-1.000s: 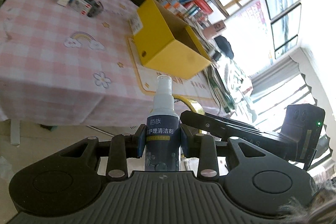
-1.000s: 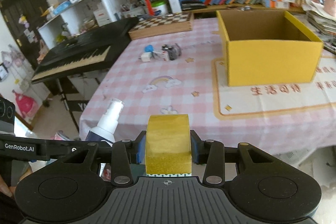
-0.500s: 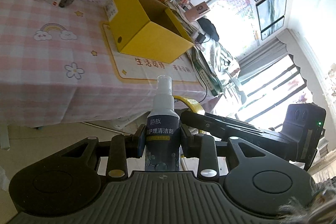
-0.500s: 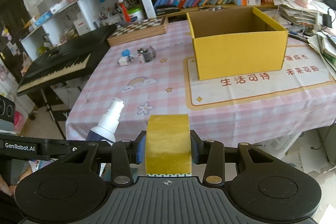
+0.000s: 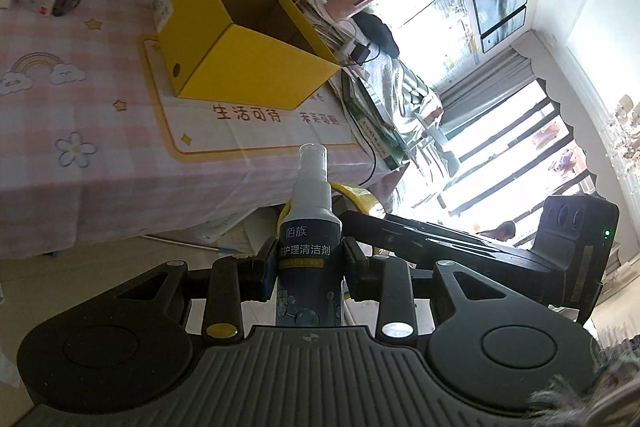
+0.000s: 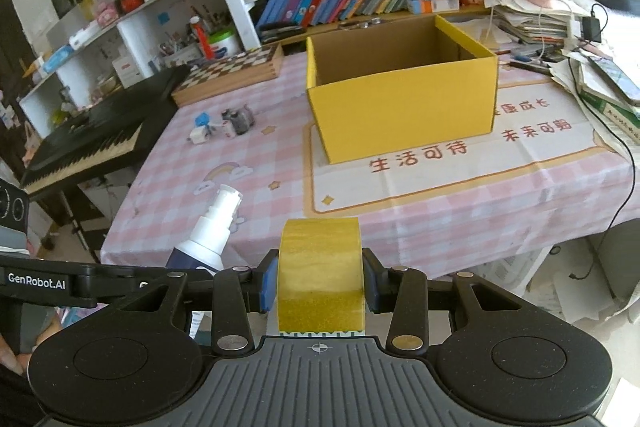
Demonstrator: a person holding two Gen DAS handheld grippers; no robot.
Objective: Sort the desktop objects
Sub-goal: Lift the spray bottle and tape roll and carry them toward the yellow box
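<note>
My left gripper (image 5: 310, 269) is shut on a dark blue spray bottle (image 5: 310, 247) with a white nozzle, held upright off the table's front edge. My right gripper (image 6: 320, 285) is shut on a roll of yellow tape (image 6: 320, 275). The spray bottle also shows at the lower left of the right wrist view (image 6: 208, 231), and the tape roll shows behind the bottle in the left wrist view (image 5: 356, 197). An open yellow cardboard box (image 6: 400, 99) stands on a printed mat on the pink checked table (image 6: 248, 155); it also shows in the left wrist view (image 5: 240, 39). Both grippers are in front of the table, below its edge.
Several small items (image 6: 228, 123) lie at the far left of the table. A chessboard box (image 6: 232, 71) lies at the back. A black keyboard piano (image 6: 88, 139) stands left of the table. Stacked books and papers (image 6: 580, 39) with cables lie at the right. Bookshelves stand behind.
Both grippers have swung rightward and back from the table, so the yellow box now sits nearer the middle of each view. Both grips are unchanged.
</note>
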